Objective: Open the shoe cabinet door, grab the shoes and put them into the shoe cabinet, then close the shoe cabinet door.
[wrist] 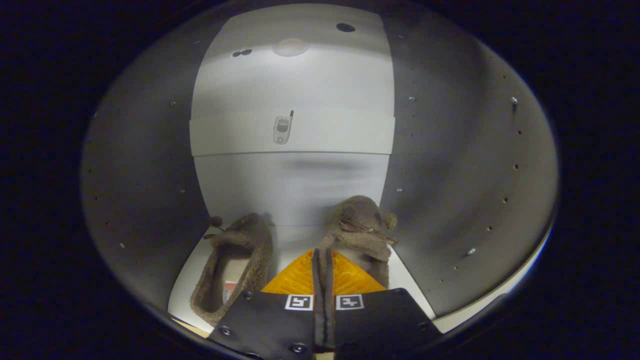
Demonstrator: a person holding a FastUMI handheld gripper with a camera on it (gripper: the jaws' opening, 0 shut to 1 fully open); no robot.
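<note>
Tongs (323, 260) pinch right fuzzy brown slipper's (357, 235) edge inside white cabinet (295, 180); pulling back w/o letting go drags it out.

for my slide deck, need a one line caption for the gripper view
Inside the shoe cabinet, the gripper pinches the right brown shoe by its rim, beside the left shoe.

Tongs (323, 267) with ridged pads, square markers, screwed mounts
</note>
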